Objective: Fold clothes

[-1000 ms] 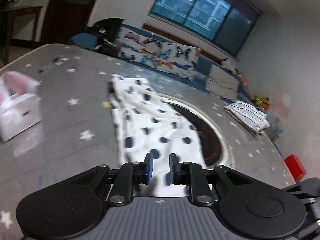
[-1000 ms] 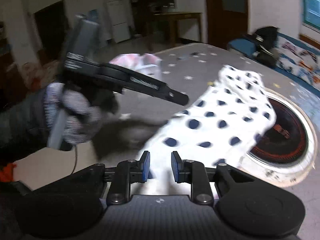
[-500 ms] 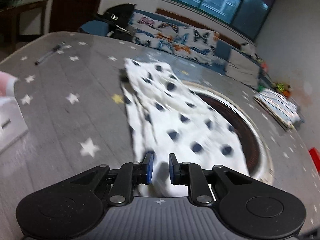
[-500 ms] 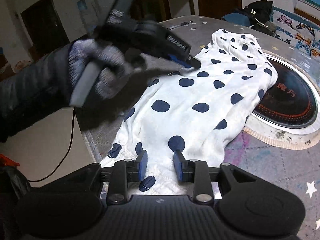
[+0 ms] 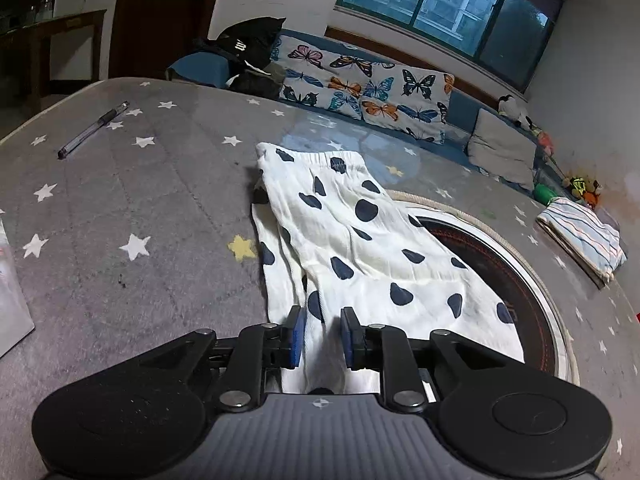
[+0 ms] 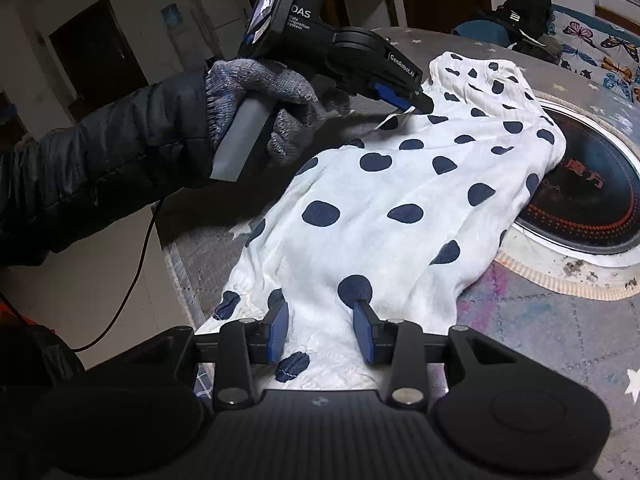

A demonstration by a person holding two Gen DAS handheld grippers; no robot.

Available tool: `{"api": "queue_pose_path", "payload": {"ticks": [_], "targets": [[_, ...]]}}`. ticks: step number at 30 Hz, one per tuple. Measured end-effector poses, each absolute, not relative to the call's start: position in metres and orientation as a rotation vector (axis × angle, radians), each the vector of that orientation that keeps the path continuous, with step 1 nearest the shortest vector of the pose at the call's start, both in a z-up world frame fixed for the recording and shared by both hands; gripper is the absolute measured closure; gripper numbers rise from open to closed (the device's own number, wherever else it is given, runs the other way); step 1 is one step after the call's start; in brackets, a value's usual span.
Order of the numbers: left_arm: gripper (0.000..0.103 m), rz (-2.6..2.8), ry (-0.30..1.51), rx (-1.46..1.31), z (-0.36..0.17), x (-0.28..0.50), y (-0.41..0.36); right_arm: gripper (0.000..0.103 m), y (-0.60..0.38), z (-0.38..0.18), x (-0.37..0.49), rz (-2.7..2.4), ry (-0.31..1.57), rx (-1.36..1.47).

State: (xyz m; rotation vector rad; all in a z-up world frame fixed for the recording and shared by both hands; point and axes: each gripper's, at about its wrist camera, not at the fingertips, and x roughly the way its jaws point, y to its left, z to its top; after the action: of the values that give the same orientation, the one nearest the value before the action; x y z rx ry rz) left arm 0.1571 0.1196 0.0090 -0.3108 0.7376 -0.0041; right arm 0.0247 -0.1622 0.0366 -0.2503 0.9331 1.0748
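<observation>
A white garment with dark blue dots point(image 5: 360, 248) lies lengthwise on the grey star-patterned table point(image 5: 140, 200), its far end the elastic waistband. My left gripper point(image 5: 320, 336) has a fold of the garment's near edge between its blue pads, and its jaws are opening slightly. In the right wrist view a gloved hand holds the left gripper point(image 6: 420, 100), which pinches a lifted edge of the garment point(image 6: 400, 208). My right gripper point(image 6: 320, 332) sits low over the cuffed end. Its jaws are opening, and the cloth lies between the pads without being pressed.
A round dark hotplate point(image 5: 516, 268) is set in the table, partly under the garment. A pen point(image 5: 92, 130) lies far left and a folded striped cloth point(image 5: 580, 236) far right. A white box point(image 5: 8, 300) is at the left edge. The table edge point(image 6: 176, 264) runs beside the right gripper.
The left gripper has carried the garment's edge across and down over the garment. The right gripper has sunk to the cuffed end and its jaws have widened. The garment now lies flatter.
</observation>
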Motion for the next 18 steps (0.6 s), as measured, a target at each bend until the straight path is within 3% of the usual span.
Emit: {"api": "queue_pose_path", "payload": {"ticks": [2,3,9,18], "targets": [[0.087,-0.014,0.734,-0.296,0.009,0.158,0.119,0.066,-0.162,0.036,0.025,1.075,0.932,-0.249],[0.095,-0.017,0.733,-0.289,0.009,0.157,0.118,0.066,-0.162,0.036,0.025,1.075,0.932,-0.248],[0.098,0.018,0.648,-0.232,0.023,0.149,0.115,0.066,-0.163,0.037,0.025,1.077,0.931,-0.25],[0.098,0.061,0.667,-0.218,0.013,0.152,0.12,0.065,-0.167,0.036,0.027,1.083,0.928,-0.244]]}}
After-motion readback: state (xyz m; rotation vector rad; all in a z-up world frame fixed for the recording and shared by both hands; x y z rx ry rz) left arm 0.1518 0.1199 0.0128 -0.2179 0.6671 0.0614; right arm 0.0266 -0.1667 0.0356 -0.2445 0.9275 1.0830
